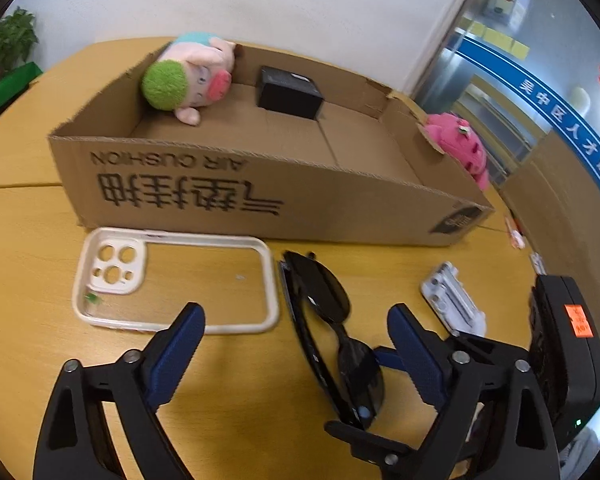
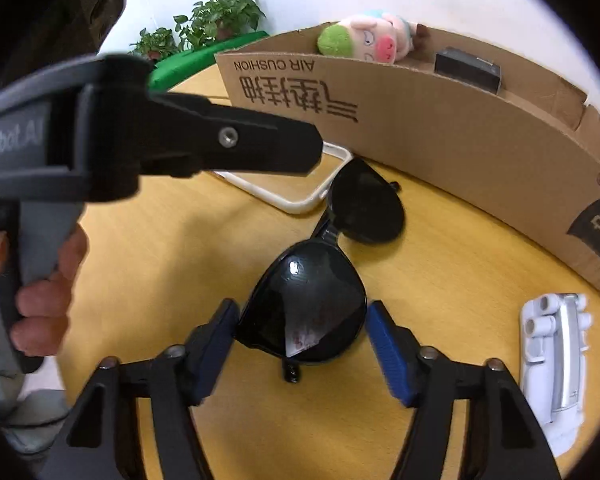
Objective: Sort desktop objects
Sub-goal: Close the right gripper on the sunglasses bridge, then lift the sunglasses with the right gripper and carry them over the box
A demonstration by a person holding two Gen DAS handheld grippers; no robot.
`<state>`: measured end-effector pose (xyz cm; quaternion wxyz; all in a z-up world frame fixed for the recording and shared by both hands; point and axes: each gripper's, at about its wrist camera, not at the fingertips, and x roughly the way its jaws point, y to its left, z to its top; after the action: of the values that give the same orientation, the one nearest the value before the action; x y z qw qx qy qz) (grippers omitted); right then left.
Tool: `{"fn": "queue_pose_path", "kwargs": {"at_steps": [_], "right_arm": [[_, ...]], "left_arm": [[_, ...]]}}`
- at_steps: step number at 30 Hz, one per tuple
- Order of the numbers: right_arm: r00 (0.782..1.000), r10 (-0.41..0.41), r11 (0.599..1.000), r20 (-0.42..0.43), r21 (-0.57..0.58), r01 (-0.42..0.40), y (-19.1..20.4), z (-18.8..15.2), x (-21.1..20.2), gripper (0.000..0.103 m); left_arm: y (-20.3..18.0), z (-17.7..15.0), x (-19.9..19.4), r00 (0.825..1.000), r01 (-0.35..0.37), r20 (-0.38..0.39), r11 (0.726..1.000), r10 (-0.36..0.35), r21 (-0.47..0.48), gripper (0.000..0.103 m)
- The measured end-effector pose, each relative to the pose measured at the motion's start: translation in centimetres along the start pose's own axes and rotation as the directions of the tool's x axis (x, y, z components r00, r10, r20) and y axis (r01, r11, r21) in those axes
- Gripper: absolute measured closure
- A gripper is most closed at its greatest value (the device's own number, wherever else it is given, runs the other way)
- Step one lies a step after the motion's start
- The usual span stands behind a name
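Left wrist view: the left gripper [image 1: 296,330] is spread wide and holds nothing. The sunglasses [image 1: 324,320] lie between its fingers on the table [image 1: 28,248], a phone case [image 1: 172,284] at 10 o'clock and the box [image 1: 260,200] at 12.

Right wrist view: the right gripper [image 2: 300,334] straddles one sunglasses [image 2: 312,300] lens; the left pad seems to touch, the right stands just off. A white holder [image 2: 552,360] lies at 3 o'clock.

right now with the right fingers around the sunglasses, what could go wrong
1. The right gripper straddles one dark lens of the sunglasses; closing there could smear or stress the lens, or the frame could pivot out.
2. The left gripper hangs open over the same sunglasses, so the two grippers could collide.
3. The phone case lies right beside the sunglasses and may get dragged along.
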<state>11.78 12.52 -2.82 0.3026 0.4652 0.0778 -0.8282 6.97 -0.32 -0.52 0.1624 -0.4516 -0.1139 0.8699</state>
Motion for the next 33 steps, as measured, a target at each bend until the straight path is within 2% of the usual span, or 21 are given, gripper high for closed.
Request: {"fn": "queue_pose_path", "kwargs": {"at_steps": [3,6,8,12,13,15,16,17,21,26,29,33], "right_arm": [[1.0,0.007,0.999,0.013,0.032,-0.007,-0.2,-0.4,-0.5,0.039],[0.999,0.028,0.998,0.03,0.062,-0.03,-0.2,-1.0,-0.8,0.039],[0.998,0.048,0.994,0.038,0.094,-0.051,-0.4,-1.5,-1.3,0.039],[0.997,0.064,0.991,0.048,0.111,-0.069,-0.4,-2.6,-1.9,0.04],[0.997,0.067,0.991,0.049,0.113,-0.072,-0.3,-2.7,-2.0,0.04],[0.995,0.078,0.99,0.055,0.117,-0.084,-0.3,-3.3,-2.4,0.04],[0.994,0.089,0.988,0.064,0.117,-0.096,-0.2,-3.8,-2.7,0.039],[0.994,0.092,0.988,0.067,0.118,-0.099,0.0,-4.1,-2.8,0.039],[0.994,0.077,0.988,0.073,0.125,-0.086,-0.2,-4.1,-2.9,0.04],[0.993,0.063,0.991,0.099,0.108,-0.073,0.3,-4.1,-3.6,0.04],[0.989,0.044,0.995,0.14,0.086,-0.057,0.5,-3.6,-4.8,0.04],[0.978,0.004,0.999,0.207,0.051,-0.015,1.1,-2.1,-7.3,0.04]], "left_arm": [[-0.7,-0.3,0.7,0.999,0.036,-0.031,0.999,-0.036,0.014,0.015],[-1.1,-0.6,1.3,0.994,0.092,-0.062,0.996,-0.091,0.002,0.026],[-1.4,-0.7,2.1,0.987,0.128,-0.098,0.992,-0.129,-0.017,0.042],[-1.6,-1.6,4.1,0.97,0.142,-0.188,0.988,-0.152,-0.065,0.047],[-1.8,-1.8,3.9,0.973,0.148,-0.169,0.987,-0.157,-0.06,0.047],[-2.1,-1.9,4.0,0.968,0.163,-0.183,0.984,-0.173,-0.071,0.048],[-2.3,-2.1,4.0,0.967,0.166,-0.184,0.983,-0.177,-0.077,0.051],[-2.5,-2.2,4.0,0.968,0.155,-0.186,0.985,-0.166,-0.07,0.062],[-2.7,-2.4,4.0,0.965,0.164,-0.194,0.984,-0.176,-0.075,0.064],[-3.0,-1.7,2.7,0.97,0.18,-0.154,0.981,-0.189,-0.068,0.065],[-3.8,-0.3,1.3,0.974,0.192,-0.114,0.98,-0.196,-0.045,0.065],[-5.5,3.1,-1.0,0.975,0.217,-0.056,0.976,-0.216,0.018,0.065]]}}
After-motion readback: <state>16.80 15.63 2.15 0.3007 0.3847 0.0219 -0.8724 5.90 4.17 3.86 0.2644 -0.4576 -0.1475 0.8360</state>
